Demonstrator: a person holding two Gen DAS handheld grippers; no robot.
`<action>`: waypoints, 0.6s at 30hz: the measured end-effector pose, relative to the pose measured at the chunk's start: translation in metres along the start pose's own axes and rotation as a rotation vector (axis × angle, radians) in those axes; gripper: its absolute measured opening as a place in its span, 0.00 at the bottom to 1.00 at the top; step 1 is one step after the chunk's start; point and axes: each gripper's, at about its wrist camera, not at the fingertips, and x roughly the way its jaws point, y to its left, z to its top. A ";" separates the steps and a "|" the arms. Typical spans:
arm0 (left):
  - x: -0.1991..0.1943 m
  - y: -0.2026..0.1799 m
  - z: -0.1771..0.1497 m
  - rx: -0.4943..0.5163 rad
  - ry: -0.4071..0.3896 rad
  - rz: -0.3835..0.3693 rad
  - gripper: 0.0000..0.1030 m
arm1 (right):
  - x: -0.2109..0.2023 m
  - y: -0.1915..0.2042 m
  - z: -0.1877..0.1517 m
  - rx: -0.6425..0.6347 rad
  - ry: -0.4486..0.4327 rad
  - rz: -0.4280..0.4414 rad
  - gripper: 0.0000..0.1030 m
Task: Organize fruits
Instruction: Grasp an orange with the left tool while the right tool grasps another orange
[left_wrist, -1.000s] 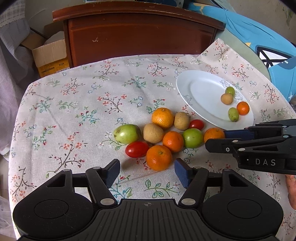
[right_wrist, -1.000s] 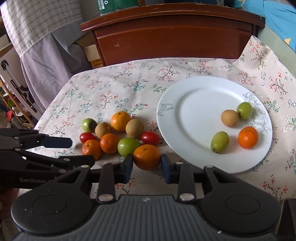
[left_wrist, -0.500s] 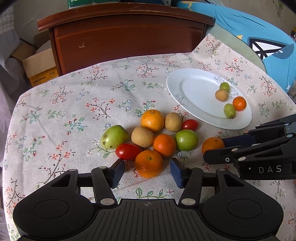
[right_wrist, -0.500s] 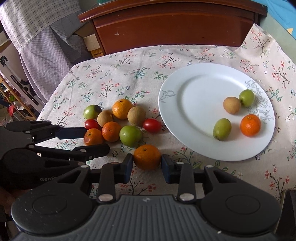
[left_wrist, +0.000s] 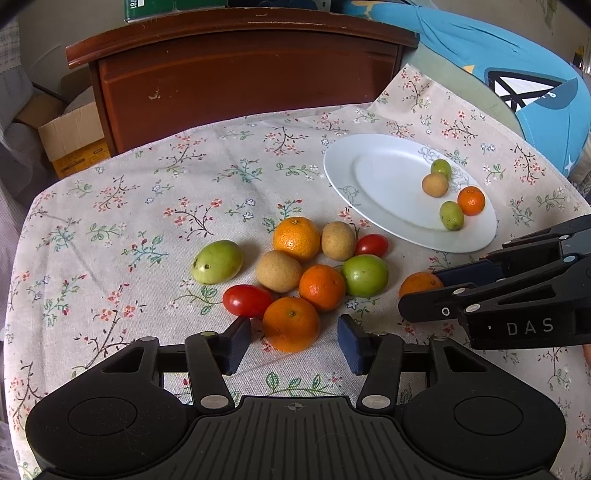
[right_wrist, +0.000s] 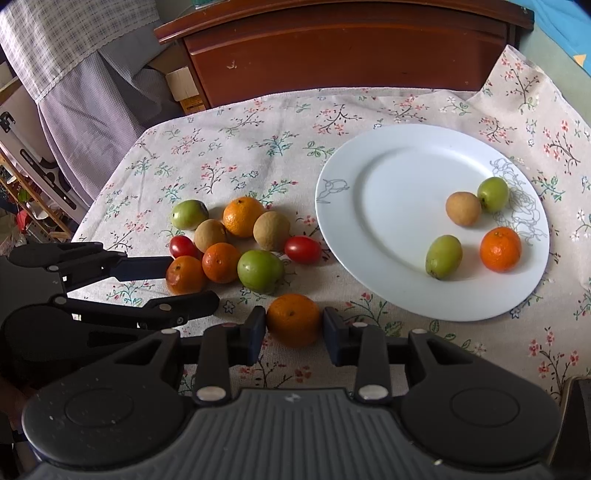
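A loose pile of mandarins, green fruits, brown round fruits and red cherry tomatoes (left_wrist: 247, 301) lies mid-cloth. My left gripper (left_wrist: 293, 332) is open with its jaws closing. The pile's nearest mandarin (left_wrist: 291, 325) sits between the blue pads, a gap on each side. My right gripper (right_wrist: 294, 325) is shut on another mandarin (right_wrist: 293, 319), which sits apart from the pile near the front rim of the white plate (right_wrist: 369, 206). The plate holds several small fruits, among them a mandarin (right_wrist: 500, 249) and a green fruit (right_wrist: 443, 256). Each gripper shows in the other's view: the right gripper (left_wrist: 421, 291), the left gripper (right_wrist: 192, 281).
A dark wooden headboard (left_wrist: 240, 74) stands behind the floral tablecloth (left_wrist: 129, 192). A cardboard box (left_wrist: 74, 136) sits at the back left and a blue cushion (left_wrist: 517, 74) at the back right. Checked fabric (right_wrist: 74, 74) hangs beyond the table's left edge.
My left jaws have narrowed around the nearest mandarin of the pile. The mandarin in my right gripper has come a little away from the green fruit beside it.
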 end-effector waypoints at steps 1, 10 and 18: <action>0.000 0.000 0.001 -0.005 -0.002 0.001 0.48 | 0.000 0.000 0.000 0.000 0.001 0.001 0.33; 0.001 -0.003 0.001 0.022 -0.009 0.018 0.29 | 0.000 0.000 -0.001 -0.006 0.001 0.001 0.33; -0.007 -0.002 0.002 0.011 -0.003 0.023 0.28 | -0.005 0.004 0.000 -0.010 -0.005 -0.013 0.32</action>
